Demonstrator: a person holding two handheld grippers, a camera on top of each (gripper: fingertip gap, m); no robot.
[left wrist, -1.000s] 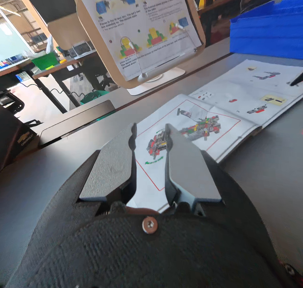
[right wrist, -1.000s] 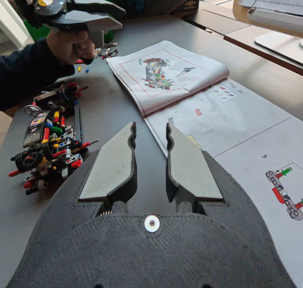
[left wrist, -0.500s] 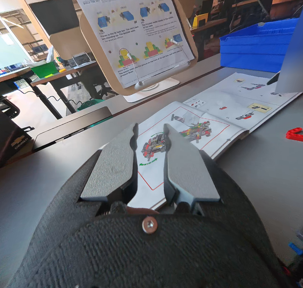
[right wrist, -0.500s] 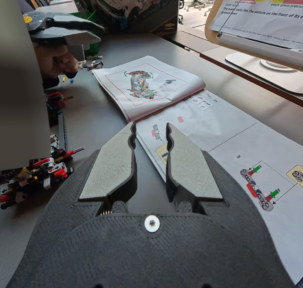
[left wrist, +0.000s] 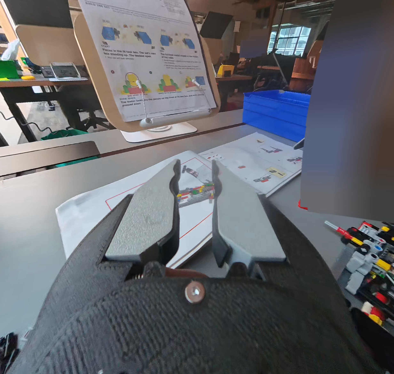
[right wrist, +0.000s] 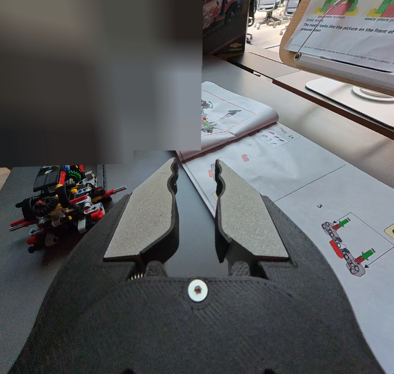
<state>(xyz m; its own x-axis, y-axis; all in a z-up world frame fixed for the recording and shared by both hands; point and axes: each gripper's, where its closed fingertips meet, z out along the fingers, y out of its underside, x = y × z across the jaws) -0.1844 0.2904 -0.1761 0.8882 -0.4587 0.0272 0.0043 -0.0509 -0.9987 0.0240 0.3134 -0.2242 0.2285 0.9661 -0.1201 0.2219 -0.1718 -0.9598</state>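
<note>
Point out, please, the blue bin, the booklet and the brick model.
Blue bin (left wrist: pixel 275 110), left wrist view, front wall.
Booklet (right wrist: pixel 298 172), right wrist view, bare part of the open right page.
Brick model (right wrist: pixel 64 201), right wrist view, its middle.

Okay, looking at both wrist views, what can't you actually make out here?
- Left wrist view: a blurred patch covers the right side, hiding part of the open instruction booklet and most of a red piece.
- Right wrist view: a blurred patch fills the upper left, hiding the far part of the brick model and the booklet's left page edge.
- Right wrist view: the document stand is cut off by the right edge.
- Both views: each gripper's body hides the table beneath it.
</note>
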